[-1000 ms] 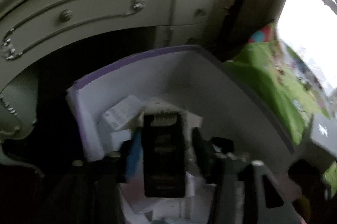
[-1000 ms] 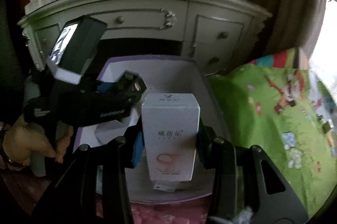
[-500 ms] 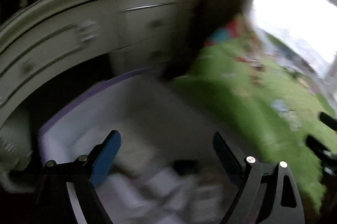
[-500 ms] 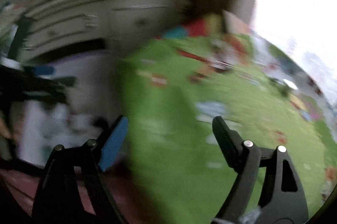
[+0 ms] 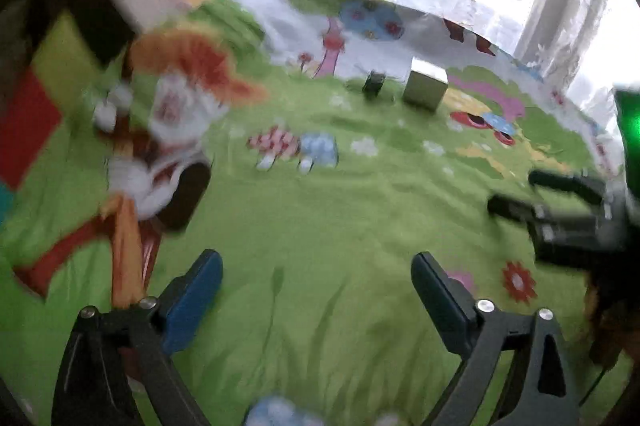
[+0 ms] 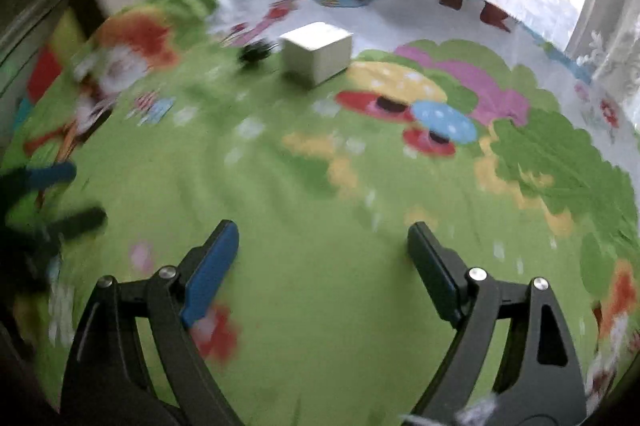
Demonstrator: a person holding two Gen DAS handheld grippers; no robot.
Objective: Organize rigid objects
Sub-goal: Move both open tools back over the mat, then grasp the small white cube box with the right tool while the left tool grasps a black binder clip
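Green bedspread (image 6: 320, 194) lies, somewhat blurred, beneath both grippers' fingers, just spread wide and empty.

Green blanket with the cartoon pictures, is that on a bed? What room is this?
Probably a bedroom. The green cartoon-print cover spreads like bedding, a bright window with a lace curtain sits behind it, and a white box rests on the cover.

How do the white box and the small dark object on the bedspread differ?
The white box is pale, cube-like and clearly bigger; the small dark object is black, much smaller and too blurred to identify. The box sits to the right of the dark object. Both rest on the green bedspread, untouched.
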